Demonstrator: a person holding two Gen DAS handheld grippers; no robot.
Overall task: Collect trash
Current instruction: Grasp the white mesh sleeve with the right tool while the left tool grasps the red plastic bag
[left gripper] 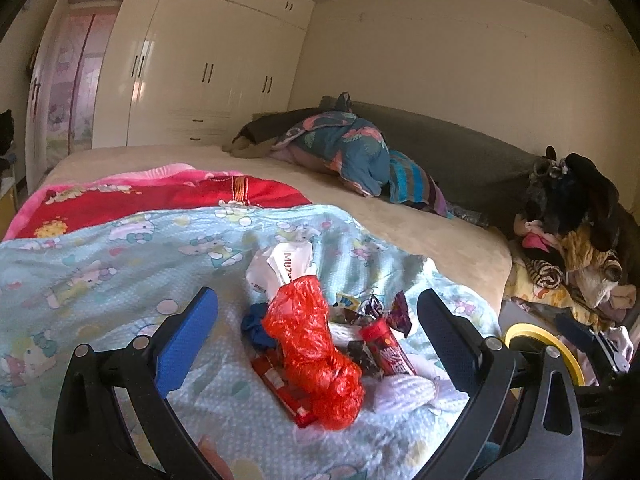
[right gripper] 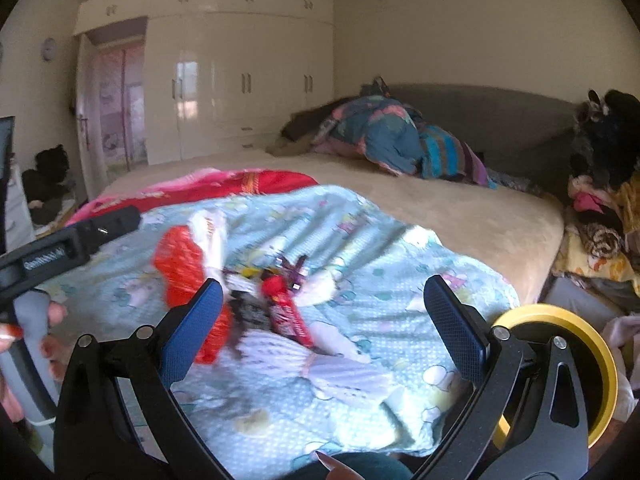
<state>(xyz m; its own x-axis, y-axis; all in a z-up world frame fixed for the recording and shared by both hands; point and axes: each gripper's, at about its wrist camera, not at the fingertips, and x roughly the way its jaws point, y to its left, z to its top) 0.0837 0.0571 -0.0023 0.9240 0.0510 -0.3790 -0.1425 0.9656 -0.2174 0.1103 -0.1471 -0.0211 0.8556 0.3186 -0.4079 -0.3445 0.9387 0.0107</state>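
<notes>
Left gripper spread wide, holding nothing, over trash on the light blue blanket near the bed's foot edge: crumpled red plastic bag, white wrapper, red snack tube. Right gripper likewise wide, empty. Yellow tape roll at right. Hand shown only by right wrist view.

A lived-in home bedroom: a wide bed with a beige cover, a cartoon-print blue blanket and a red one spread over it, bundled bedding against a grey padded headboard, glossy cream floor-to-ceiling wardrobes along the far wall, and clothes heaped beside the bed.
</notes>
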